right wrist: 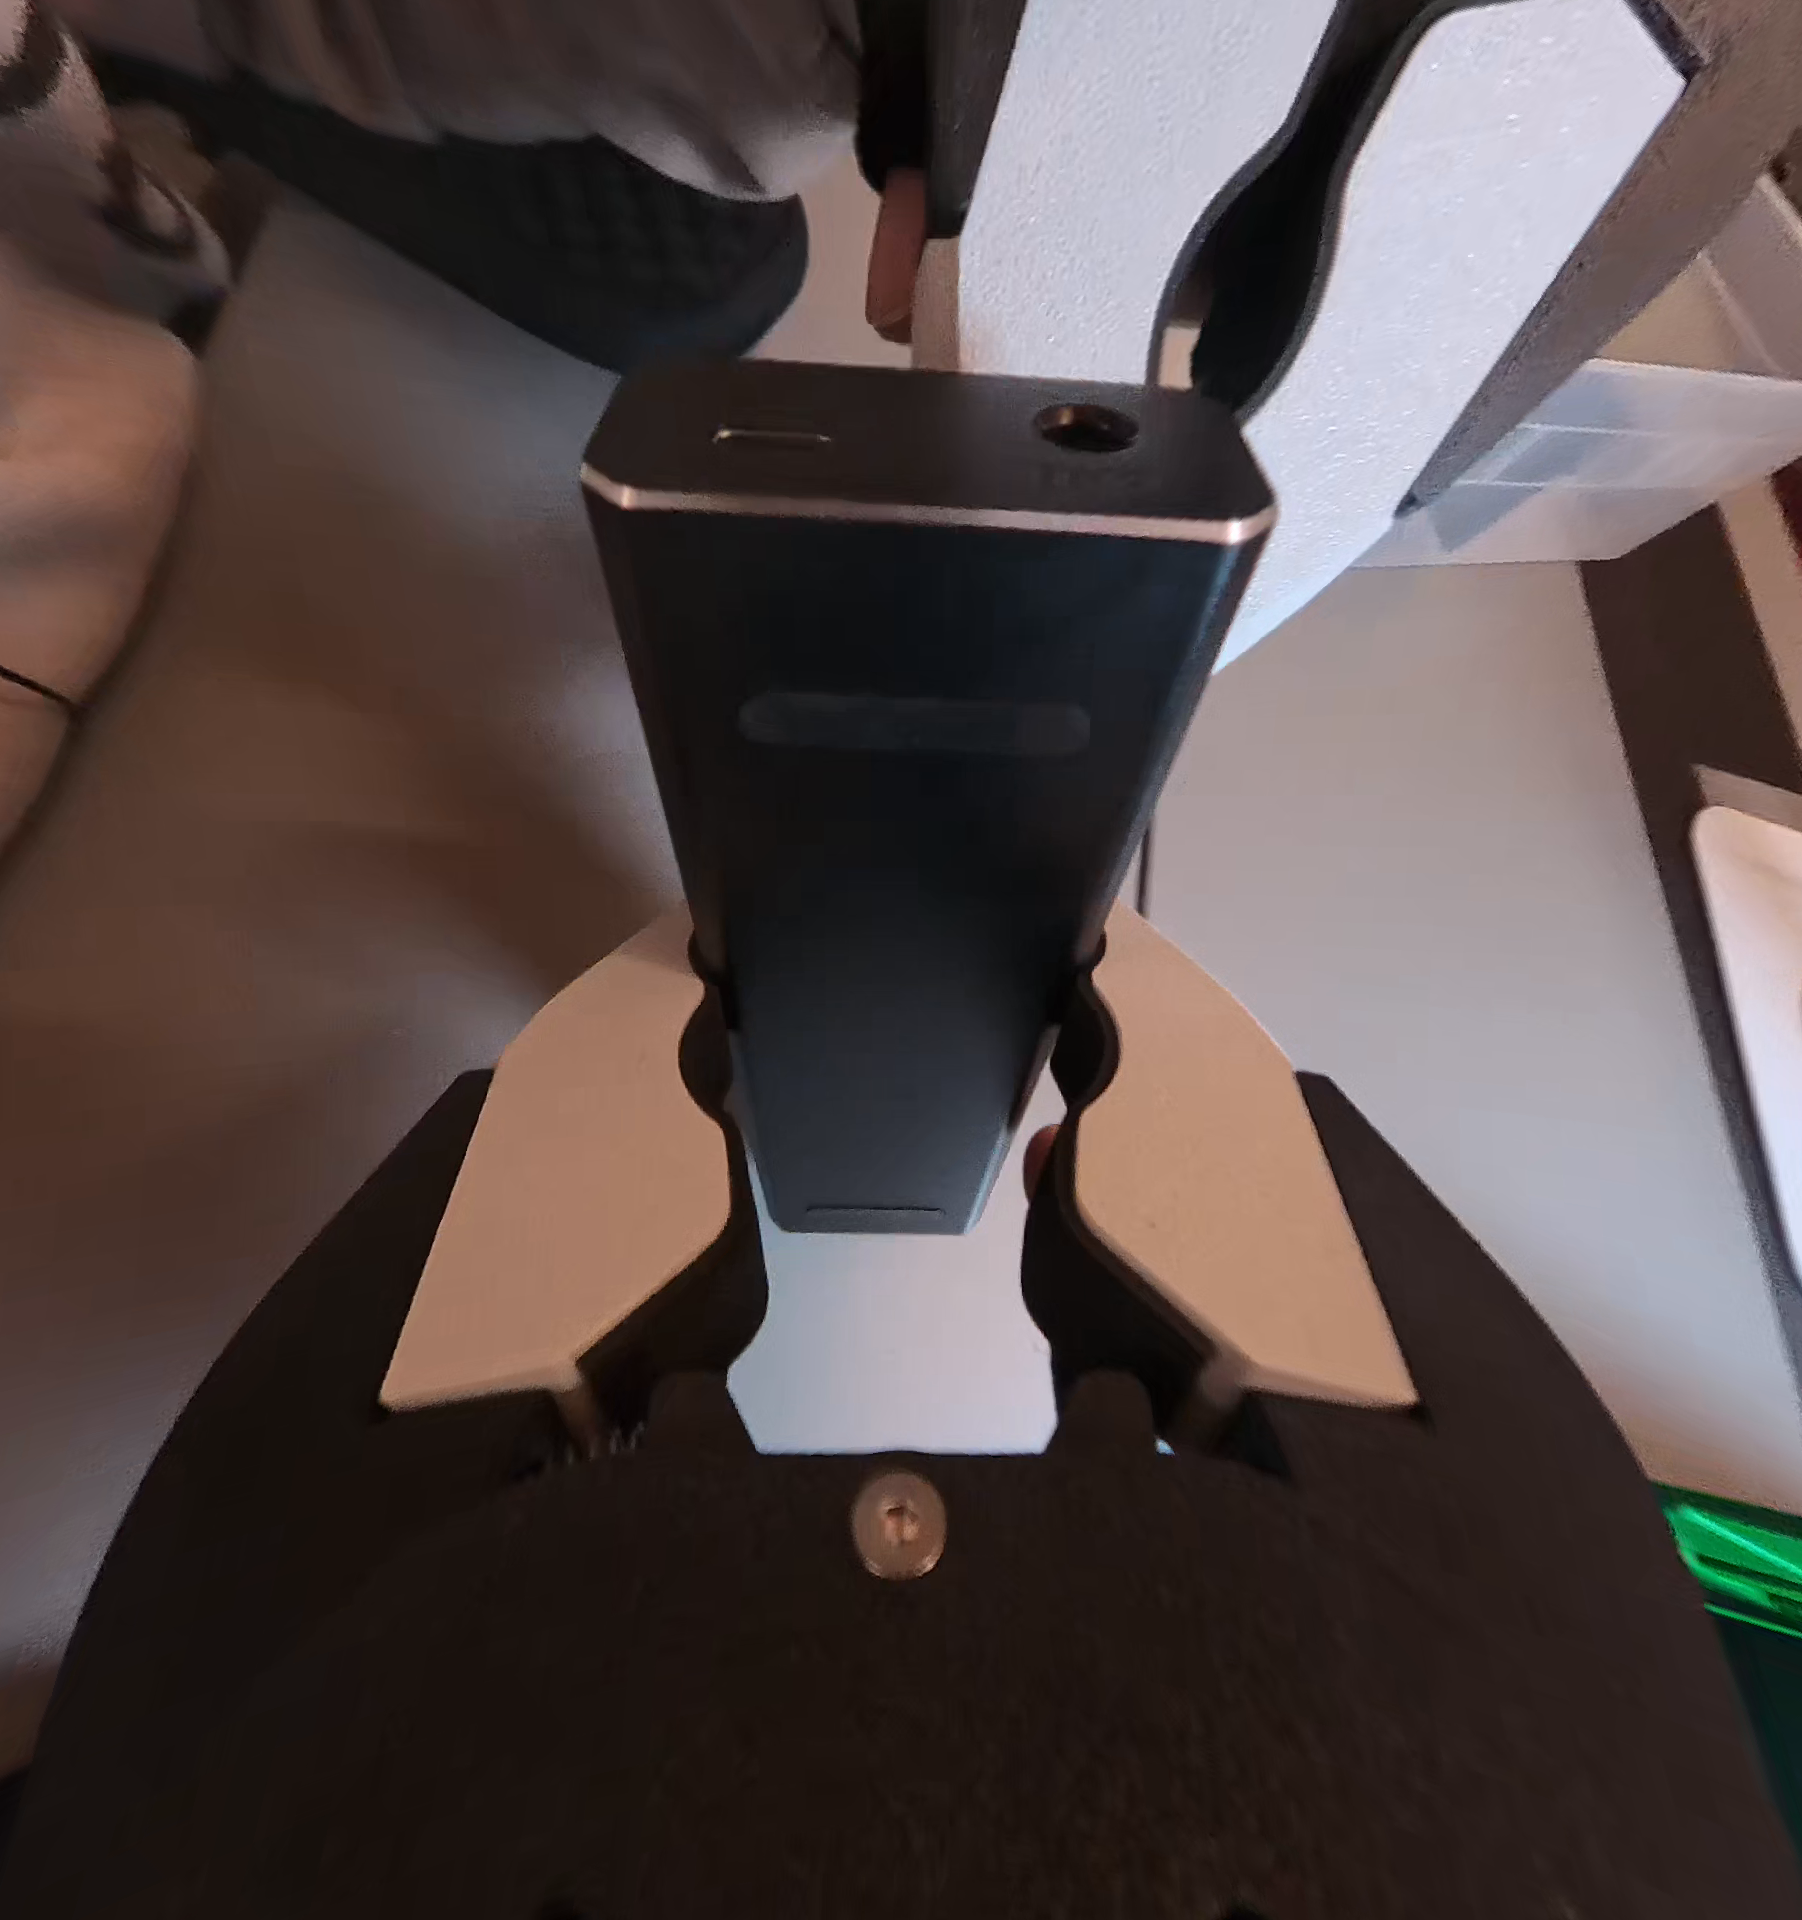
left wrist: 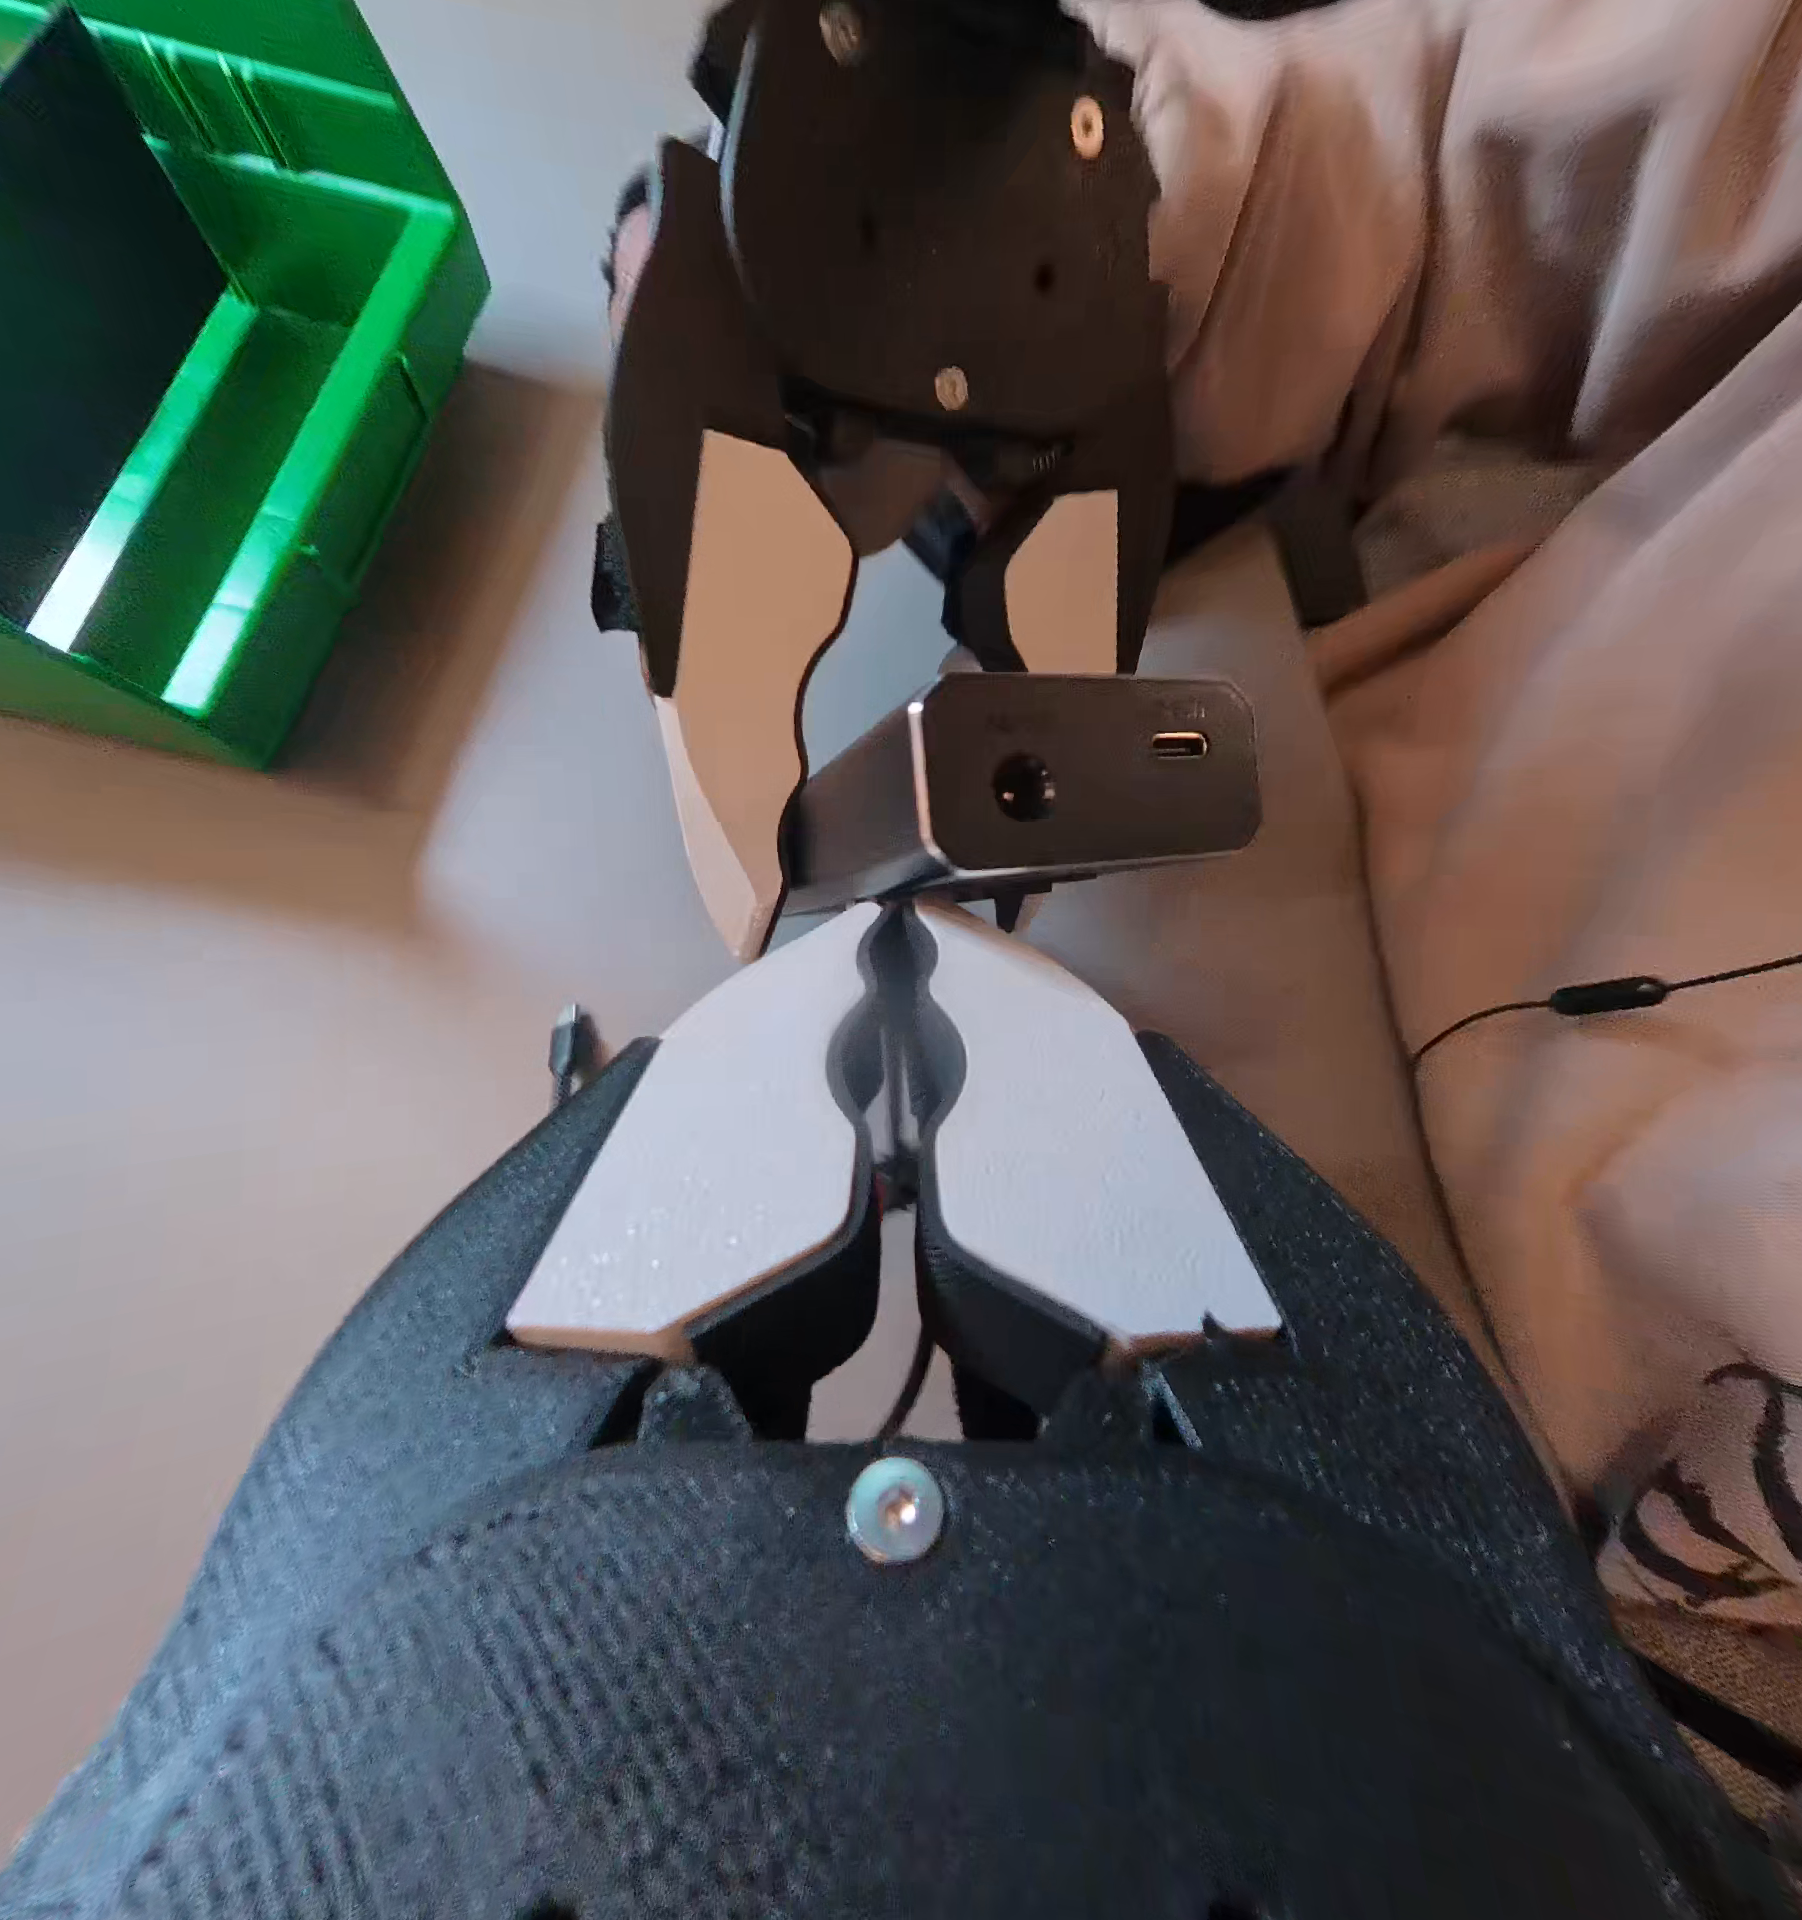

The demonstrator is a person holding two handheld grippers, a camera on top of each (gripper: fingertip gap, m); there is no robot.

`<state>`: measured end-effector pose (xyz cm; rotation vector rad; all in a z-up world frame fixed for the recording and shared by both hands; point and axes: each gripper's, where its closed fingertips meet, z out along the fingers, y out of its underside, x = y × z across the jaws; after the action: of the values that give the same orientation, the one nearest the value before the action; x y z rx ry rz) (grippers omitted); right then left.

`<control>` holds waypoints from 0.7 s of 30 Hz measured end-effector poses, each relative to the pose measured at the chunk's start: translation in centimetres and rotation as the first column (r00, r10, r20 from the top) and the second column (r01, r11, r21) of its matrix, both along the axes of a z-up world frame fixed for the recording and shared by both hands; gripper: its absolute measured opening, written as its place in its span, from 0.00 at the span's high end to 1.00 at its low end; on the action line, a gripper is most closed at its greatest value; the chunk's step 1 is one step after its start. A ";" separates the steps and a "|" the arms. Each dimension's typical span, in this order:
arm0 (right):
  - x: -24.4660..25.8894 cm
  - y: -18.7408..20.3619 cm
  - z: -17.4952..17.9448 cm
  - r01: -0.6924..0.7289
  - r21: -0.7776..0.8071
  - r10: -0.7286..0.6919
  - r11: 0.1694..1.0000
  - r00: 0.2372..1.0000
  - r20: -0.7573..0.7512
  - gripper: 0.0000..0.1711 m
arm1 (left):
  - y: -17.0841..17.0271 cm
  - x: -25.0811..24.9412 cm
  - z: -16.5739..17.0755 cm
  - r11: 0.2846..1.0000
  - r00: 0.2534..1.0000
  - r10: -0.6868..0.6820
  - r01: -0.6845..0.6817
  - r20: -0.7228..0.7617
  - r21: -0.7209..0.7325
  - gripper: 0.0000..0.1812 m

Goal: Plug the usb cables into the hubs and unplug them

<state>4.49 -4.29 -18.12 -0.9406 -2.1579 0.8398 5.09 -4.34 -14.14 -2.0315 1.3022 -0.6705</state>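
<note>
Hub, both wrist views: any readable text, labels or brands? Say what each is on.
Hub face: dark label patch, too blurred to read.
Hub port end: tiny markings, too small.
Garment: black print, cut off, illegible.
Nothing readable to quote.

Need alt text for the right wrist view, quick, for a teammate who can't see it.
The right tongs grip a dark rectangular USB hub by its sides, its port end pointing away from the camera. Beyond it are the left tongs, over a pale table.
</note>
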 end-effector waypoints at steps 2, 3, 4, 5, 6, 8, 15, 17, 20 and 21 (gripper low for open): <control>-0.6 0.4 0.5 0.022 -0.016 -0.022 1.000 0.999 -0.046 0.65 | 0.2 -0.4 0.2 1.000 1.000 0.026 -0.026 0.002 0.010 1.00; -0.7 0.3 1.2 0.015 -0.069 -0.020 0.998 0.997 -0.072 0.65 | 0.4 -0.5 0.7 0.999 0.999 0.035 -0.035 0.020 0.026 1.00; -0.7 0.1 1.8 0.003 -0.124 -0.015 0.992 0.996 -0.092 0.65 | 0.8 -0.6 1.3 0.997 0.998 0.053 -0.055 0.032 0.062 1.00; -0.7 0.2 2.4 -0.005 -0.156 -0.013 0.988 0.994 -0.110 0.65 | 1.3 -0.8 2.1 0.990 0.996 0.078 -0.081 0.033 0.119 1.00; -0.7 0.3 2.7 -0.007 -0.183 -0.016 0.983 0.992 -0.124 0.65 | 1.5 -1.1 2.8 0.982 0.996 0.089 -0.093 0.031 0.166 1.00; -0.6 0.6 3.3 -0.018 -0.251 -0.021 0.968 0.989 -0.149 0.65 | 1.4 -2.1 3.8 0.967 0.994 0.107 -0.108 0.015 0.230 0.95; -0.6 1.7 4.8 -0.012 -0.335 -0.066 0.942 0.973 -0.222 0.65 | 1.2 -2.7 2.3 0.956 0.984 0.124 -0.084 -0.129 0.280 0.86; -0.5 1.6 4.9 -0.015 -0.331 -0.064 0.944 0.972 -0.226 0.65 | 1.7 -1.8 2.2 0.951 0.987 0.124 -0.089 -0.103 0.295 0.93; -0.3 1.6 4.8 -0.013 -0.315 -0.058 0.949 0.975 -0.214 0.65 | 2.1 -1.6 2.5 0.947 0.989 0.126 -0.097 -0.078 0.305 0.96; -0.2 1.4 4.6 -0.019 -0.312 -0.049 0.950 0.977 -0.208 0.65 | 1.9 -1.5 2.3 0.953 0.990 0.118 -0.092 -0.071 0.288 0.96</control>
<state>4.28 -2.84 -13.47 -0.9681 -1.8636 1.2431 3.59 -2.39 -11.79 -1.8945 1.2499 -0.3259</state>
